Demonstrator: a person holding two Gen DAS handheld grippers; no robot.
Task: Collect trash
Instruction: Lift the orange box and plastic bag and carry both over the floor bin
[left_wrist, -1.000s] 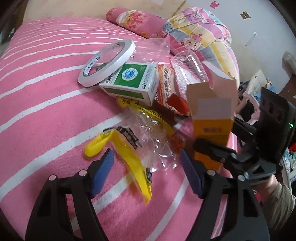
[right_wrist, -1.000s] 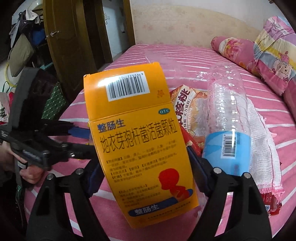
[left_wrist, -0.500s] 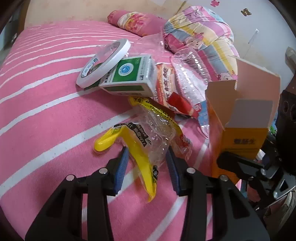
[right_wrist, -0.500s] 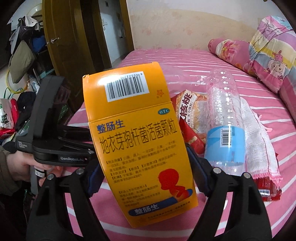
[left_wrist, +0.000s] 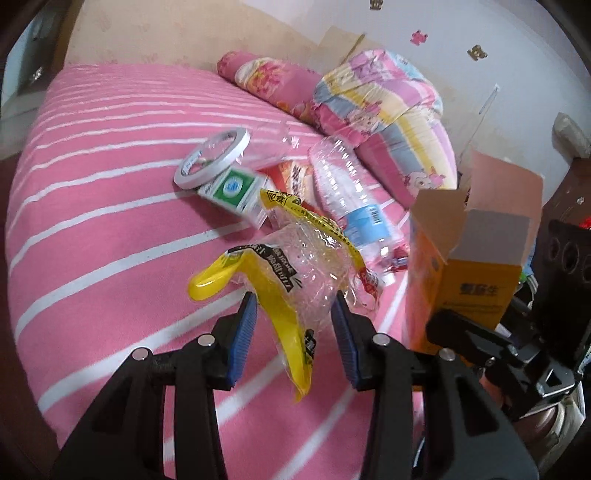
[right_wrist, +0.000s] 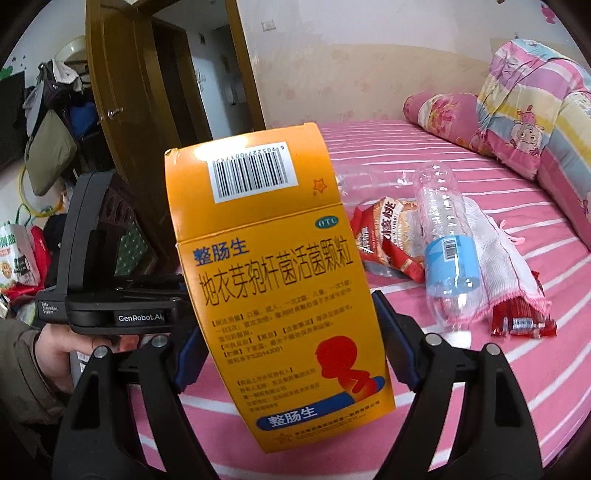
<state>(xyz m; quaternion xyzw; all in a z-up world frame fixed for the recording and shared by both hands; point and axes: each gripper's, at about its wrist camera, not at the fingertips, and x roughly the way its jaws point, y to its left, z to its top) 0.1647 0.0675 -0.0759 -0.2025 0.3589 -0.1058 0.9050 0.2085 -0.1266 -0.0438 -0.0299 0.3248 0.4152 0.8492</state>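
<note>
Trash: left hand-held gripper (left_wrist: 293, 328) clamps one yellow wrapper (left_wrist: 284, 280); right hand-held gripper (right_wrist: 286, 341) grips one orange box (right_wrist: 273, 288); one bottle (right_wrist: 447, 247).

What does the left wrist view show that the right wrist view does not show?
Only the left wrist view shows the tape roll, the green-and-white box and the yellow-and-clear wrapper pinched in the left claw. Only the right wrist view shows the wooden door and the orange box's printed front. Both show the orange box in the right claw, the plastic bottle and the pink striped bed.
</note>
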